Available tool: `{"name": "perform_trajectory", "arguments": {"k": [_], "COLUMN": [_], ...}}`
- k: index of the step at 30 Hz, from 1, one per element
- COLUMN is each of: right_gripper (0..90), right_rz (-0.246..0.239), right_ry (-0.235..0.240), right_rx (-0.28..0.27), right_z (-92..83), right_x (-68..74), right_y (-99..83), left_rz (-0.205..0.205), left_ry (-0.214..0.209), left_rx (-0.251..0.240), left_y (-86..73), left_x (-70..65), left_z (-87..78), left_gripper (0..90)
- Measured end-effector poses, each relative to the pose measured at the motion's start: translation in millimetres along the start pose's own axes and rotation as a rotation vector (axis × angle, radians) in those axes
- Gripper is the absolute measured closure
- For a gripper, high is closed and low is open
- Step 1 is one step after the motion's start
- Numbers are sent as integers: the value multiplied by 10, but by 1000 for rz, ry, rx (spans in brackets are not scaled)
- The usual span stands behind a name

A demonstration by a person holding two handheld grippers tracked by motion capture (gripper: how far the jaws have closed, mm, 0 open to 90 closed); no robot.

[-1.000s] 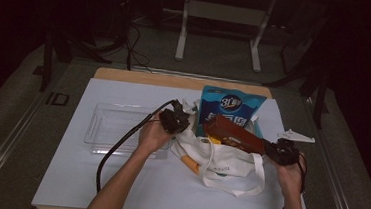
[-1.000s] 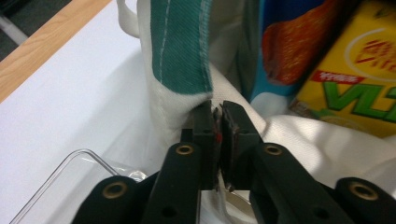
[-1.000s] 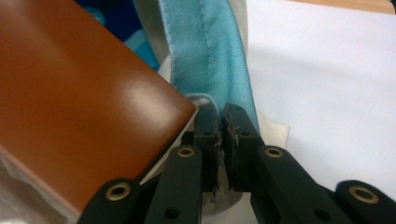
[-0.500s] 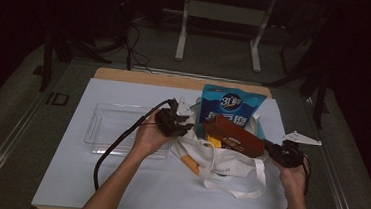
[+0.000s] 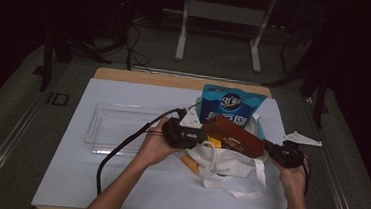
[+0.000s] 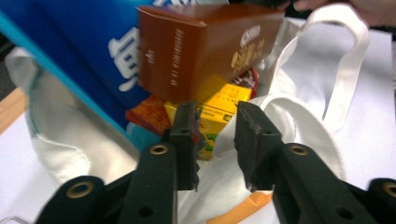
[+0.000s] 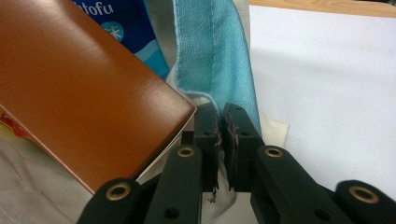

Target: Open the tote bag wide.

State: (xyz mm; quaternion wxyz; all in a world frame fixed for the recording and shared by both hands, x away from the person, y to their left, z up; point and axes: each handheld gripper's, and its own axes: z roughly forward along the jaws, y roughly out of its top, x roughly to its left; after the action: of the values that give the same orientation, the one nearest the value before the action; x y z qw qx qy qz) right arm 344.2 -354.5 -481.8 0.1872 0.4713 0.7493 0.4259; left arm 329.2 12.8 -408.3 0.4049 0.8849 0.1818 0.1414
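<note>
blue bag (image 6: 70, 51) cropped, yellow box (image 6: 219, 109) half-hidden

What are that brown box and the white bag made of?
The brown box looks like glossy printed cardboard: sharp folded edges, a sheen, gold lettering. The white bag looks like woven cloth, probably cotton canvas: it slumps softly, with limp straps and a stitched teal hem.

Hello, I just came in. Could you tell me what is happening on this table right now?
A person is working on a white cloth tote bag with a two-jaw gripper in each hand. The right gripper is shut on the bag's rim, at its light blue lining. The left gripper is open at the bag's mouth and holds nothing; its jaws have just been closing a little. A long brown cardboard box lies across the opening, with a blue printed pouch standing behind it and a yellow carton inside.
</note>
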Motion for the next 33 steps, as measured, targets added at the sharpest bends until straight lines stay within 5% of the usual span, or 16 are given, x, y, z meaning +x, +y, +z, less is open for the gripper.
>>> {"name": "perform_trajectory", "arguments": {"k": [5,13,24,29,33], "right_gripper": [848,847,847,847,847], "right_rz": [-5,-5,-8,-5,-3], "right_ry": [2,4,6,7,7], "right_rx": [0,-3,-11,-10,-14], "right_z": [-9,-22,-39,-40,-37], "right_x": [-2,4,3,3,3], "right_y": [-10,-25,-37,-37,-45], "left_rz": [-3,54,31,18,-19], "left_ry": [-1,34,53,14,23], "left_rx": [20,113,-22,-44,-77], "left_y": [-60,-147,45,102,133], "left_x": [-59,-181,-133,-116,-95], "left_z": [76,278,-8,20,76], "left_gripper": [831,833,819,782,775]}}
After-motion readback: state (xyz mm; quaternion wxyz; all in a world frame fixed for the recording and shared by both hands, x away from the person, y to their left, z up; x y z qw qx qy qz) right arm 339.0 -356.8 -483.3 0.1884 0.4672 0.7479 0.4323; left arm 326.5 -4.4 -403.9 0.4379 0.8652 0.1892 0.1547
